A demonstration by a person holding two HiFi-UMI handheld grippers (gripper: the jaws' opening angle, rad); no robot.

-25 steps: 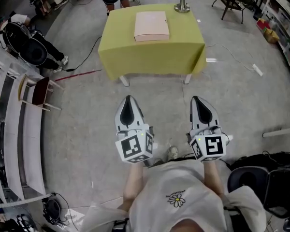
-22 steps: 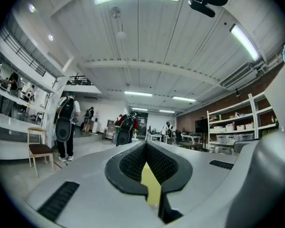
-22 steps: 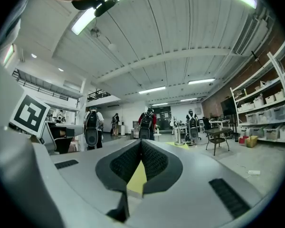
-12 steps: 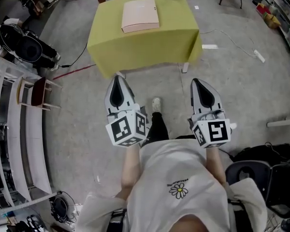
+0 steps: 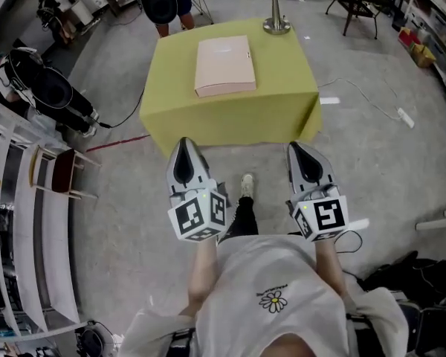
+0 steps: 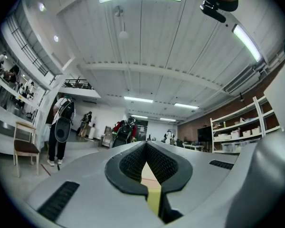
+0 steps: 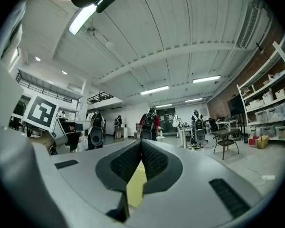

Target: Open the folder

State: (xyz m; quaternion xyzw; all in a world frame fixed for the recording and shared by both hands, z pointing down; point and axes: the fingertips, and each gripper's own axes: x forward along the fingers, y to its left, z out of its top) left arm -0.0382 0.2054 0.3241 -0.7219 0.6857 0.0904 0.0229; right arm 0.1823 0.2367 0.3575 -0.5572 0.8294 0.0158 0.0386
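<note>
A pale pink folder lies closed and flat on a table draped in a yellow-green cloth, in the upper middle of the head view. My left gripper and right gripper are both shut and empty, held side by side over the floor just short of the table's near edge. They point toward the table and touch nothing. In the left gripper view the shut jaws frame a sliver of the yellow cloth. The right gripper view shows its shut jaws the same way.
A metal stand rises at the table's far right corner. A person stands behind the table. White shelving and a chair line the left. A cable lies on the floor at right.
The table and folder have drawn nearer. Both grippers have come forward together, from well back on the floor to just short of its near edge. Both stayed shut.
</note>
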